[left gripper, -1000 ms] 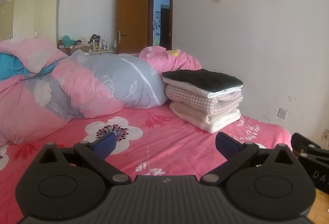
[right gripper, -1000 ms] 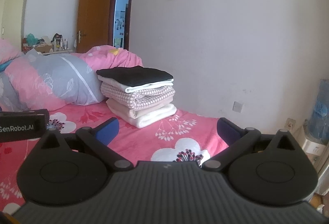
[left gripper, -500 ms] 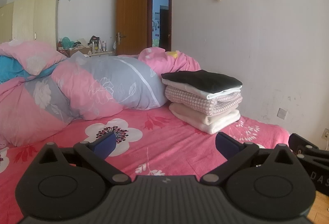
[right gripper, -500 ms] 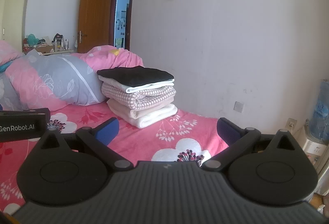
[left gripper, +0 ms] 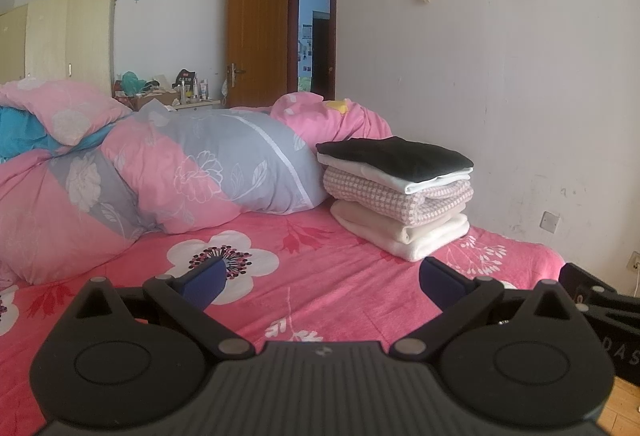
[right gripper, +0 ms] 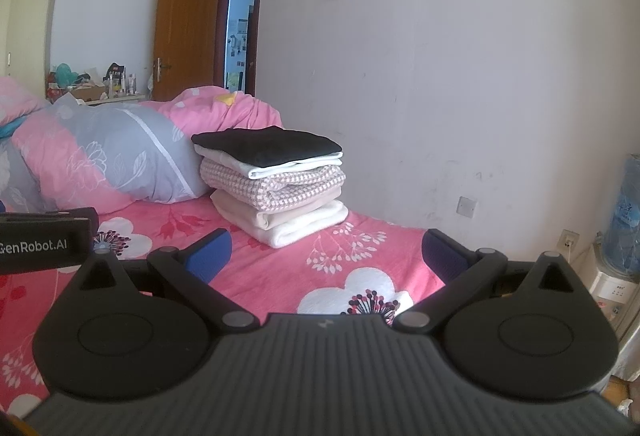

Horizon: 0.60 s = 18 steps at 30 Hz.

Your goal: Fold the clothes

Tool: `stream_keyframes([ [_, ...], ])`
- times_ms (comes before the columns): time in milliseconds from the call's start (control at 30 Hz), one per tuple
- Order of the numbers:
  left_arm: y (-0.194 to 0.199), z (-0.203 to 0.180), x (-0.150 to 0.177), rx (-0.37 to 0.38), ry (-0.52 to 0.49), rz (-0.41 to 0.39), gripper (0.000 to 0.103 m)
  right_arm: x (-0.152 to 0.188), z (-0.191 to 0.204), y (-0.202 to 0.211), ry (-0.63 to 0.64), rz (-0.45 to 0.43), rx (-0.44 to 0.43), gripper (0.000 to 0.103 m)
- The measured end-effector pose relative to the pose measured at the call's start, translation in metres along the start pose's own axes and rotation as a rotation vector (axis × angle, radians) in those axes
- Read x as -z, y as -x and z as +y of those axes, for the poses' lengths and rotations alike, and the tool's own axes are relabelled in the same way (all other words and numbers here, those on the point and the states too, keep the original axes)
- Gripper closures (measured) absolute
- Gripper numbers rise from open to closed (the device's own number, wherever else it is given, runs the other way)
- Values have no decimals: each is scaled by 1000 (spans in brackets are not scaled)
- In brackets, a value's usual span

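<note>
Change since earlier: almost none; both views sit a touch lower, stack unmoved.
Left gripper [left gripper: 320, 278]: jaws spread wide, nothing held, hovering over the bed [left gripper: 340, 300] at lower centre.
Right gripper [right gripper: 326, 250]: likewise wide and empty, lower centre.
Stack of folded clothes [left gripper: 398, 194]: centre right, on the bed against the quilt [left gripper: 224, 164], black piece on top; squared edges suggest finished work set aside.
Loose clothes: none visible to fold.
Judgement: task looks near done.

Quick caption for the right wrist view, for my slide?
Open right gripper above the pink floral bedsheet, facing a neat stack of folded clothes beside the wall.
</note>
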<state>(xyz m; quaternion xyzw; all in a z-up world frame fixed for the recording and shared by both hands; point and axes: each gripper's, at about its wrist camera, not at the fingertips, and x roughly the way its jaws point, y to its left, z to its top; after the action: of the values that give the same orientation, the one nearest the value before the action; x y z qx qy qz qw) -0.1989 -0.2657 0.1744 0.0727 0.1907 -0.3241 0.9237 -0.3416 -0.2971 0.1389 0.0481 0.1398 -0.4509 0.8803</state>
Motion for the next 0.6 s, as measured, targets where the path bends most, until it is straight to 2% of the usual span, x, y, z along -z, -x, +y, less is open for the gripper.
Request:
stream_keyframes([
  [600,1,4,3,-2,7,-1,0,-1,2,-4,11,3,-9,1],
])
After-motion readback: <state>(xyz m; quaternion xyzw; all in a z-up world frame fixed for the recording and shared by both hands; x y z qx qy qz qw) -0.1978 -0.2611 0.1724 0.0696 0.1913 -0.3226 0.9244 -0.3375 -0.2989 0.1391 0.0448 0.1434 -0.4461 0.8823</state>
